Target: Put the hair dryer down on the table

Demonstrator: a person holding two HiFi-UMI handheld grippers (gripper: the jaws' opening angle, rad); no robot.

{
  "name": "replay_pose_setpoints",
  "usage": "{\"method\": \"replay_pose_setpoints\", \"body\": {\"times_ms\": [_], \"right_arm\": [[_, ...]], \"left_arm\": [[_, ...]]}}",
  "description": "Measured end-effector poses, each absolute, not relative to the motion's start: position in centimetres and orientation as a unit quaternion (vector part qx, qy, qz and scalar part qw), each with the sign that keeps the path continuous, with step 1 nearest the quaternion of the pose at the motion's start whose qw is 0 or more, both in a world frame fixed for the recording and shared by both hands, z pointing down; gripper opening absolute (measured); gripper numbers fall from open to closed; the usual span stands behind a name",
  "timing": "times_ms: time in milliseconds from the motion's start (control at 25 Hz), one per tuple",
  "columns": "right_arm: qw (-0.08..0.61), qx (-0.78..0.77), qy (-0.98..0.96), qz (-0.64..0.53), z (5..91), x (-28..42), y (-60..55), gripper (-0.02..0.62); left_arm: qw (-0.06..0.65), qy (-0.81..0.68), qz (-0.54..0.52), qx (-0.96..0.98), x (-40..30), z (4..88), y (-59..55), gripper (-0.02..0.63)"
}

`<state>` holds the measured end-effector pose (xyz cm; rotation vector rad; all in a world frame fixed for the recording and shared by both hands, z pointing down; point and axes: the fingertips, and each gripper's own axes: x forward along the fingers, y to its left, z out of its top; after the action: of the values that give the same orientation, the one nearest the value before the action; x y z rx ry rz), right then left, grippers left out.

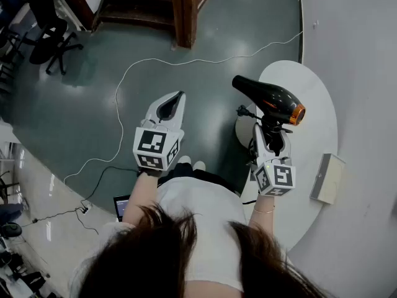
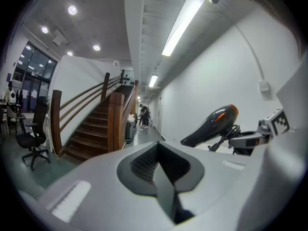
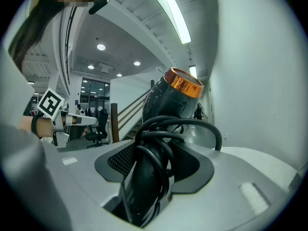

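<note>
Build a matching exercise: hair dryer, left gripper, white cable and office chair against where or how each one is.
1 hair dryer
2 left gripper
3 white cable
4 office chair

A trails across the floor
B fingers together, nothing between them
C stands near the wooden stairs
D handle clamped in the right gripper

Pairs: 1-D, 2-B, 3-A, 4-C

On the shiny grey-green floor (image 1: 205,42): brown wooden stairs (image 1: 139,8) at 11 o'clock, black wheeled chair (image 1: 51,33) at 10 o'clock.
</note>
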<state>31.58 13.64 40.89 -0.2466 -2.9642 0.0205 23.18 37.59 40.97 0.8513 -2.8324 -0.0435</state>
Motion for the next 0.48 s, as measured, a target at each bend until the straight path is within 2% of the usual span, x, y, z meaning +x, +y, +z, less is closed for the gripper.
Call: {"method": "replay_pose_setpoints", "body": {"times_ms": [480], "right_arm": [[0.087,-0.066,-0.993,0.046,42.3,30.7,11.9,0.206]], "left_arm": [[0.105,-0.947,0.013,0.302,21.8,41.9,36.1,0.057]]}}
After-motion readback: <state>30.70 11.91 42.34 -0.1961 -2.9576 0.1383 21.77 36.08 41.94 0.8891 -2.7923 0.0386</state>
